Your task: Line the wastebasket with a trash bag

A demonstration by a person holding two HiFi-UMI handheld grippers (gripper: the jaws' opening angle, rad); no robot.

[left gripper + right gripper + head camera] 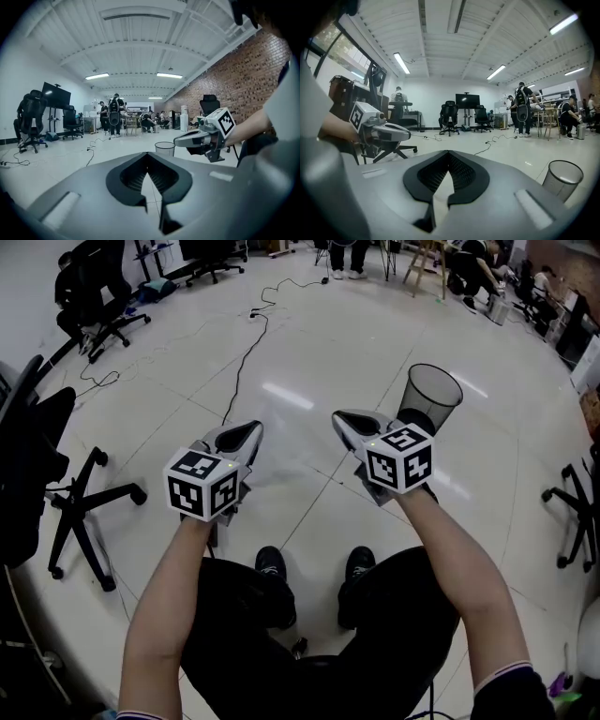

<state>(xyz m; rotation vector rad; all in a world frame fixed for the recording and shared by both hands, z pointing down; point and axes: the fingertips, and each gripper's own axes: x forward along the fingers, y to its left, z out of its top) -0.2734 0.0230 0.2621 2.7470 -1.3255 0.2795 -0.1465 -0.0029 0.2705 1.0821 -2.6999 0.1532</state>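
Note:
An empty black mesh wastebasket (433, 395) stands upright on the white tiled floor, just beyond and to the right of my right gripper (339, 416). It also shows small and distant in the left gripper view (164, 148) and at the lower right of the right gripper view (562, 178). My left gripper (254, 428) is held level with the right one, a short gap between them, both above the person's knees. Both point forward and slightly down. Each gripper's jaws are shut with nothing between them (148, 157) (448, 153). Each view also catches the other gripper (180, 139) (407, 135).
A black office chair (89, 512) stands close at the left and another (577, 512) at the right edge. A black cable (246, 357) runs across the floor ahead. People (114, 115) and more chairs are at the far end of the room.

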